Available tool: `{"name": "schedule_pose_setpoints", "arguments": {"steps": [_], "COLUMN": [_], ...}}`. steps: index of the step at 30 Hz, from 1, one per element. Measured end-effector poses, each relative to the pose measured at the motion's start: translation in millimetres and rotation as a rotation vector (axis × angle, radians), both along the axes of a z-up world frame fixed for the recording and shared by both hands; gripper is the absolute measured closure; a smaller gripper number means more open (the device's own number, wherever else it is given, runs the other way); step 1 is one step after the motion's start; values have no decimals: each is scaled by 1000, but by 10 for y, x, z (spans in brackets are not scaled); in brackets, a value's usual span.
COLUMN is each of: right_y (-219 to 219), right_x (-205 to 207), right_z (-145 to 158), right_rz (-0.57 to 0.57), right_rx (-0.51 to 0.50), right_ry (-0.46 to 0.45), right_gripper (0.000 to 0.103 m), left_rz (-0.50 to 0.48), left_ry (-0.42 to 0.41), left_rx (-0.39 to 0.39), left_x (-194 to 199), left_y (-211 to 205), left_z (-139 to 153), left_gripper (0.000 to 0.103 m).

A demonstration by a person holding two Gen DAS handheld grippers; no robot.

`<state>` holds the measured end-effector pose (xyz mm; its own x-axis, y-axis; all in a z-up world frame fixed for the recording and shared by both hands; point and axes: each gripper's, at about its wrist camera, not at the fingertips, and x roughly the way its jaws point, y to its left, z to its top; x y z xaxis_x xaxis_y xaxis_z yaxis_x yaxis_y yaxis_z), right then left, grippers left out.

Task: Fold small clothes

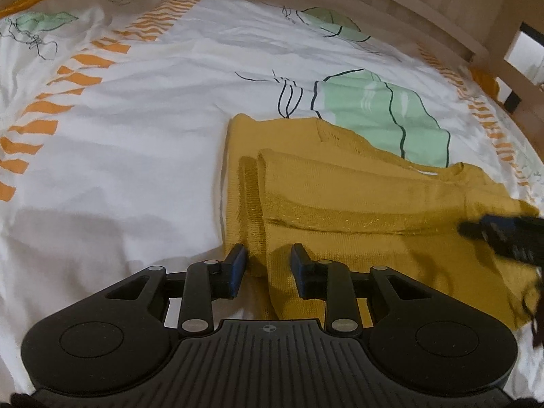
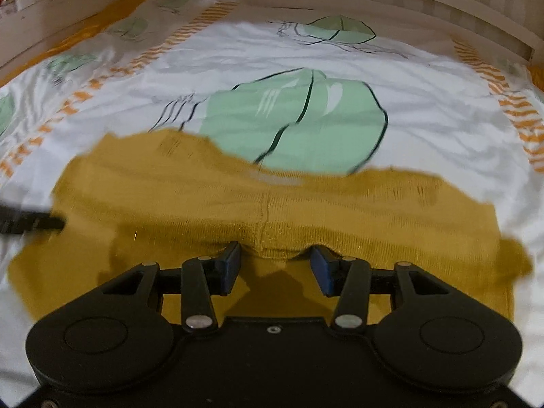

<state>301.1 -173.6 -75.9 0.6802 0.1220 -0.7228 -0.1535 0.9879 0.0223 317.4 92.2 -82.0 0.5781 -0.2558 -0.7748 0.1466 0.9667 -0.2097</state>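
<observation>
A mustard-yellow knit garment [image 1: 357, 197] lies partly folded on the bed, with a folded strip along its left side. My left gripper [image 1: 268, 255] is open, its fingers either side of the garment's near left edge. In the right wrist view the same garment [image 2: 258, 204] spreads wide across the sheet. My right gripper [image 2: 275, 255] is open over the garment's near middle, by a ribbed hem. The right gripper's dark tip shows at the right edge of the left wrist view [image 1: 503, 234]; the left one shows at the left edge of the right wrist view [image 2: 30, 221].
The bed sheet [image 1: 136, 136] is white with green leaf prints and orange striped bands. A wooden bed frame [image 1: 442, 23] runs along the far side and right. The sheet lies bare left of the garment.
</observation>
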Motion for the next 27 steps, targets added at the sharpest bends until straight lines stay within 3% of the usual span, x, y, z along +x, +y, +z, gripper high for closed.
{"name": "schedule_pose_setpoints", "arguments": {"steps": [5,8,18,23,27], "right_y": [-86,-138,132,-92,-357], "right_x": [509,591,-116,-411,-497], "right_z": [126,234,229,211,203], "right_rz": [-84,-124,47,37,17], "right_rx": [67,104,59,83,23], "right_ry": [-2,-32,-78,-65,-66], "right_gripper": [49,49,48,48,48], "left_rz": [-2,2,8,-39,-63], "left_ry": [7,14,-2,-39,-36], "left_rx": [-2,-12,-23,36,43], "left_x": [14,30,39,47,113], "left_y": [8,23,21,-52,-66], "left_z": [6,7,69,76,77], "left_gripper": [74,74,74,73,73]}}
